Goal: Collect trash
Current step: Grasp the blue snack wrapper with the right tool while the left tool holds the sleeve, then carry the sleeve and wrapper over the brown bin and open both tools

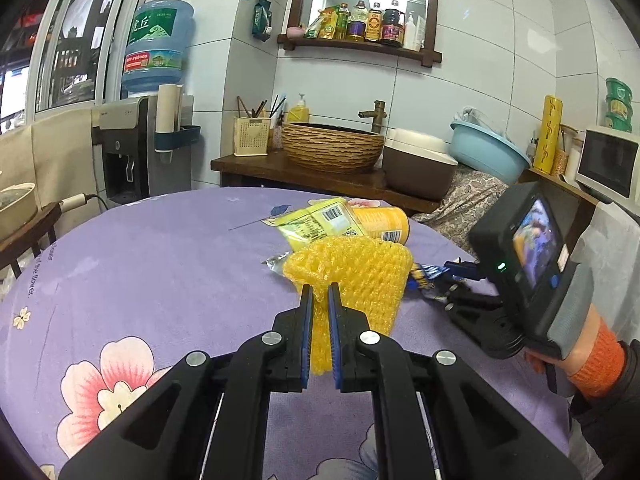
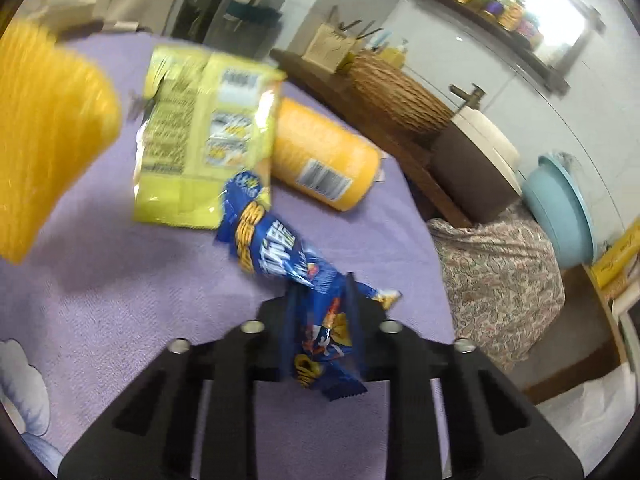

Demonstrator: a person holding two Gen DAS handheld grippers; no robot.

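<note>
My left gripper (image 1: 319, 294) is shut on a yellow foam net sleeve (image 1: 352, 276) and holds it above the purple floral tablecloth (image 1: 160, 264). The sleeve also shows blurred in the right wrist view (image 2: 44, 136). My right gripper (image 2: 320, 286) is shut on a blue snack wrapper (image 2: 288, 252), which hangs out ahead of the fingers; the right gripper also shows in the left wrist view (image 1: 446, 284). A yellow-green snack bag (image 2: 200, 132) and a yellow can (image 2: 324, 156) on its side lie on the table beyond; both also show in the left wrist view, the bag (image 1: 320, 220) and the can (image 1: 384, 222).
Behind the table stands a wooden counter (image 1: 256, 168) with a woven basin (image 1: 332, 146), a brown pot (image 1: 420, 164) and a blue basin (image 1: 488, 152). A water dispenser (image 1: 136, 136) stands at the left. A paisley cloth (image 2: 500, 264) lies off the table's right edge.
</note>
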